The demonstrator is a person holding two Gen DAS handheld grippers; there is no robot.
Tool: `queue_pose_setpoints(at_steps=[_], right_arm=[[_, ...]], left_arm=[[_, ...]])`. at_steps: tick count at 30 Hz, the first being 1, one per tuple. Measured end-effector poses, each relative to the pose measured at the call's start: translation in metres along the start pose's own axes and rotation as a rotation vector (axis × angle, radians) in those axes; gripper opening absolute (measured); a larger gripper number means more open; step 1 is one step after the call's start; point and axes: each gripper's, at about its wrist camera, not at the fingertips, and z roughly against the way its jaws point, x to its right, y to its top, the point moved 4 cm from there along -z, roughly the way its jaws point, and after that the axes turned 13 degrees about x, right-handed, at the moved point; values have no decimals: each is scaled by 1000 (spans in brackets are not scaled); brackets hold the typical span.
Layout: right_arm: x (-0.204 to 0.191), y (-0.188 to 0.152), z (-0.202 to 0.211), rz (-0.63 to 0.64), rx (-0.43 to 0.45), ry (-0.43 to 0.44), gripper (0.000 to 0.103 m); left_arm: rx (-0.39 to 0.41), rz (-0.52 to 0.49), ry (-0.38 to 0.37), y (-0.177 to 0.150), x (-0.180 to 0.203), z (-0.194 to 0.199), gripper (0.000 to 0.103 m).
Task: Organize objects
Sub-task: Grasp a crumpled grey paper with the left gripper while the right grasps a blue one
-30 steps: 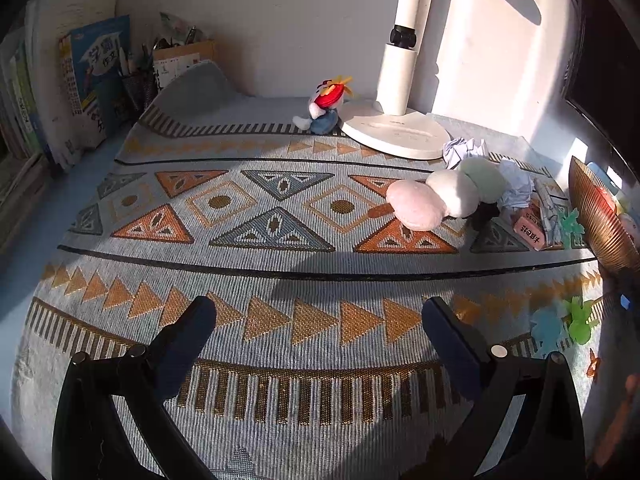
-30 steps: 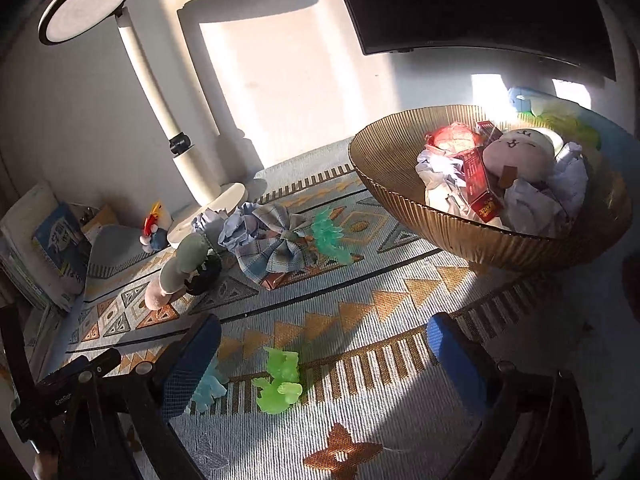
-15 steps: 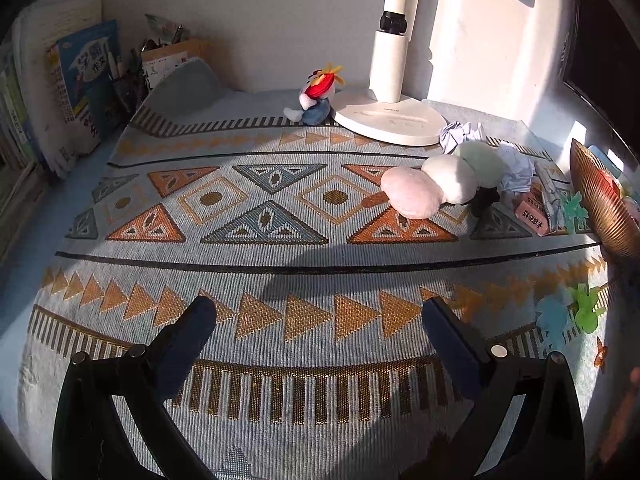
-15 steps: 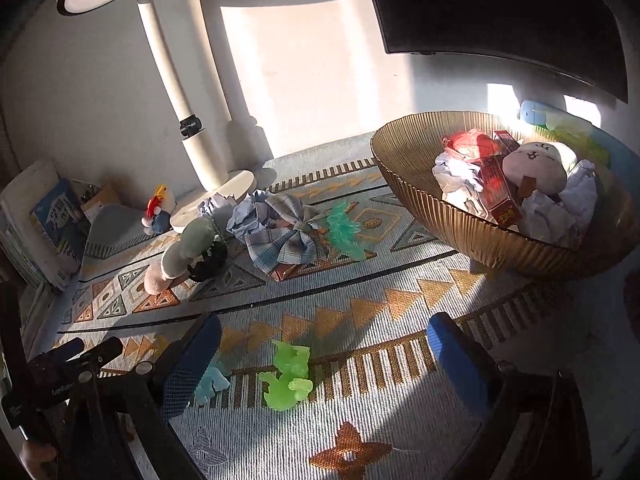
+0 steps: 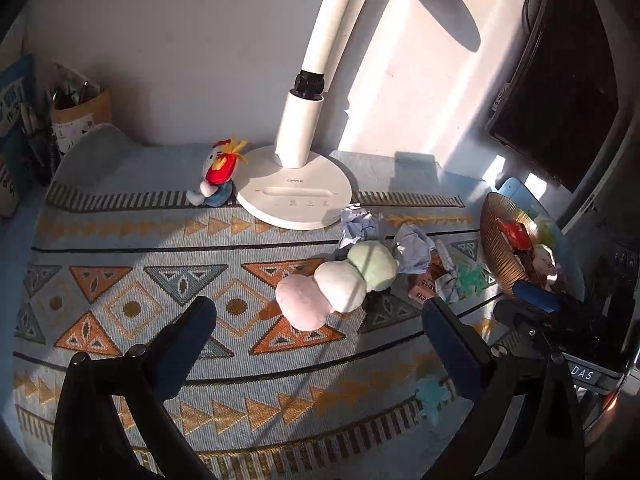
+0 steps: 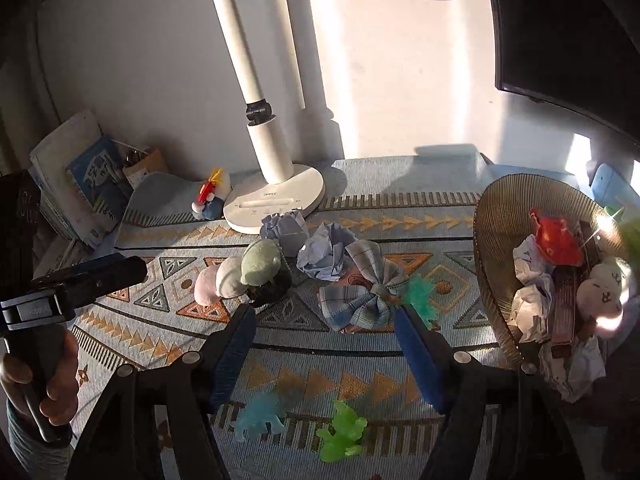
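Note:
My left gripper [image 5: 318,306] is open and hangs over the patterned mat [image 5: 132,264], just short of a plush of three balls, pink, white and green [image 5: 340,284]. My right gripper [image 6: 324,314] is open with its jaws closing and nothing between the pads. A plaid fabric bow [image 6: 360,296] lies on the mat just beyond its fingertips, next to a teal clip [image 6: 418,292]. Two crumpled paper balls [image 6: 324,252] lie behind the bow. A blue jelly toy [image 6: 260,420] and a green one [image 6: 342,436] sit under the right gripper. The ribbed gold bowl [image 6: 492,248] at the right holds paper, a red wrapper and plush heads.
A white desk lamp's base [image 5: 294,200] stands at the back, with a small red-headed doll [image 5: 216,178] beside it. Books and a pen pot [image 5: 80,116] fill the back left corner. A dark monitor [image 5: 568,80] hangs at the right. A hand [image 6: 48,384] holds the left gripper.
Both grippers rose and moved forward toward the clutter by the lamp. The right jaws have narrowed. The plush now lies just ahead of the left fingers, the bow ahead of the right.

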Motion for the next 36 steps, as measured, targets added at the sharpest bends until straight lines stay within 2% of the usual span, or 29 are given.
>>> queue_pose_setpoints(at_steps=[1, 4, 6, 9, 13, 15, 16, 17, 18, 19, 20, 21, 23, 25, 29, 33, 36], right_arm=[[2, 13, -11, -5, -35, 17, 71], [13, 30, -61, -31, -215, 61, 71], [23, 33, -87, -59, -261, 57, 72], [33, 25, -117, -73, -338, 60, 75], [32, 23, -136, -44, -329, 45, 75], [28, 23, -147, -55, -359, 56, 75], [26, 24, -150, -53, -365, 59, 75], [24, 25, -152, -37, -369, 51, 75], [21, 26, -153, -21, -366, 59, 74], [17, 29, -153, -13, -365, 81, 65], [12, 31, -150, -9, -360, 101, 52], [8, 34, -148, 0, -360, 119, 46], [2, 34, -142, 36, -345, 103, 43], [-4, 35, -135, 80, -309, 89, 41], [-2, 53, -114, 40, -198, 117, 41], [0, 81, -78, -99, -20, 272, 41], [-4, 95, -49, -130, 94, 316, 42]], left_arm=[[-35, 38, -54, 12, 3, -16, 102], [-126, 177, -183, 32, 6, -68, 102], [-233, 250, -262, 27, 8, -103, 102], [-290, 292, -246, 13, 6, -136, 102], [-292, 325, -255, 0, 5, -157, 102], [-302, 327, -258, -5, 10, -164, 99], [-275, 308, -248, -3, 13, -163, 97], [-281, 291, -252, -3, 17, -163, 87], [-294, 290, -262, -4, 18, -164, 71], [-309, 294, -267, -4, 17, -166, 65], [-321, 294, -265, -7, 17, -167, 56], [-310, 300, -269, -5, 12, -164, 48], [-287, 299, -269, -5, 11, -163, 43], [-247, 297, -265, 1, 9, -157, 42], [-160, 295, -283, 20, 4, -131, 42], [-79, 290, -288, 37, -2, -91, 42], [-28, 268, -274, 37, -7, -53, 42]])
